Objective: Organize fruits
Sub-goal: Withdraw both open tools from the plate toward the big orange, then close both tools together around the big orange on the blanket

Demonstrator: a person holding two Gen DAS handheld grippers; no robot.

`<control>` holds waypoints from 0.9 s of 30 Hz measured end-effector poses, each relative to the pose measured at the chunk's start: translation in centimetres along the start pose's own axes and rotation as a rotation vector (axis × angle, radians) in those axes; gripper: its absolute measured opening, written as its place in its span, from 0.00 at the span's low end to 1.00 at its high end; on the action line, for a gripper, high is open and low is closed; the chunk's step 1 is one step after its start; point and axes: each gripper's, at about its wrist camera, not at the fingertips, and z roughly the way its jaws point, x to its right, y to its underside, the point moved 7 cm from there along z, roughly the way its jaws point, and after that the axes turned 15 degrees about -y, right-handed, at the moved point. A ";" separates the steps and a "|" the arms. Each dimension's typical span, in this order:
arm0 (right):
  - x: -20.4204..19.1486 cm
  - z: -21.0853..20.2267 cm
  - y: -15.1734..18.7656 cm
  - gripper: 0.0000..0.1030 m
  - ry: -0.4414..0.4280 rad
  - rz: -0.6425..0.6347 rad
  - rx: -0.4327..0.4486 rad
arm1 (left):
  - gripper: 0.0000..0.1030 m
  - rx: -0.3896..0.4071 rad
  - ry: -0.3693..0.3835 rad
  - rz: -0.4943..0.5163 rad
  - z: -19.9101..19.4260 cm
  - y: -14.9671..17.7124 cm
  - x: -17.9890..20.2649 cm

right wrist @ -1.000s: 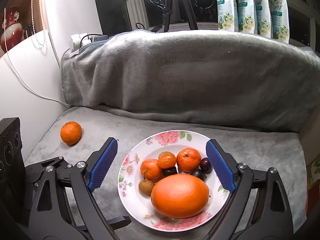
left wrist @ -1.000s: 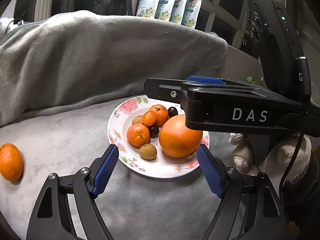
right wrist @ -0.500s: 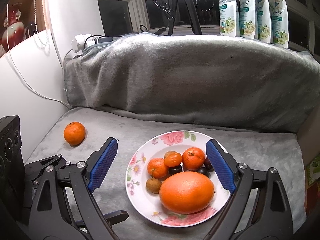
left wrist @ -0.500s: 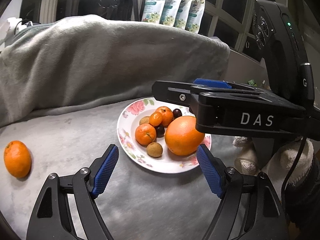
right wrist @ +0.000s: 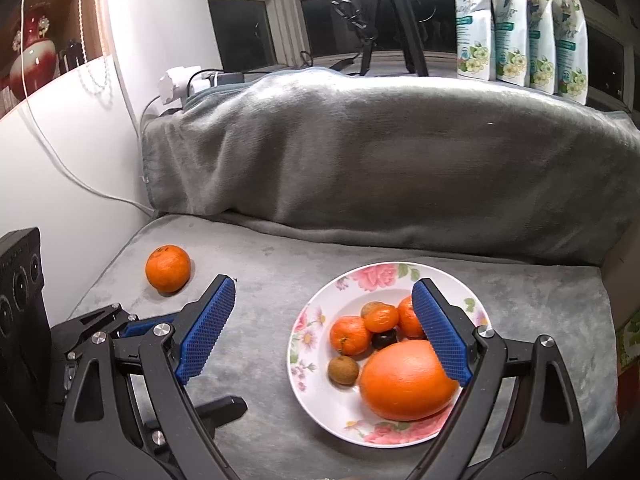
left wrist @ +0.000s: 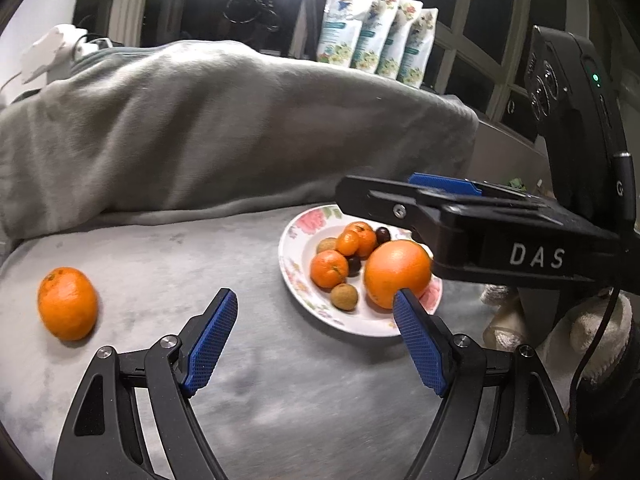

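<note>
A flowered white plate [left wrist: 298,292] [right wrist: 308,384] on the grey blanket holds a large orange [left wrist: 397,274] [right wrist: 406,380], several small oranges, a brown longan [left wrist: 343,297] [right wrist: 343,370] and dark plums. A loose orange [left wrist: 67,303] [right wrist: 167,268] lies alone on the blanket to the left. My left gripper [left wrist: 314,304] is open and empty, between the loose orange and the plate. My right gripper [right wrist: 324,294] is open and empty, above the plate's left edge; it also shows in the left wrist view [left wrist: 440,200].
A grey blanket-covered backrest [right wrist: 380,160] rises behind the seat. White pouches [right wrist: 516,24] and a tripod [right wrist: 394,20] stand on the window sill. A white wall [right wrist: 60,168] with a cable is at left. Socked feet [left wrist: 592,320] are at right.
Both grippers have swung left. The plate has shifted right in both views and the loose orange has come closer to the centre. Jaws stay open.
</note>
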 end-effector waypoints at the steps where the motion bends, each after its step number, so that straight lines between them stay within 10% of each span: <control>1: -0.3 0.1 0.0 0.90 0.000 -0.006 -0.004 | 0.78 0.000 -0.006 -0.004 -0.1 0.1 -0.4; 27: -6.3 8.9 -0.8 0.90 -0.153 -0.005 -0.130 | 0.78 -0.032 -0.152 -0.198 0.2 3.5 -13.9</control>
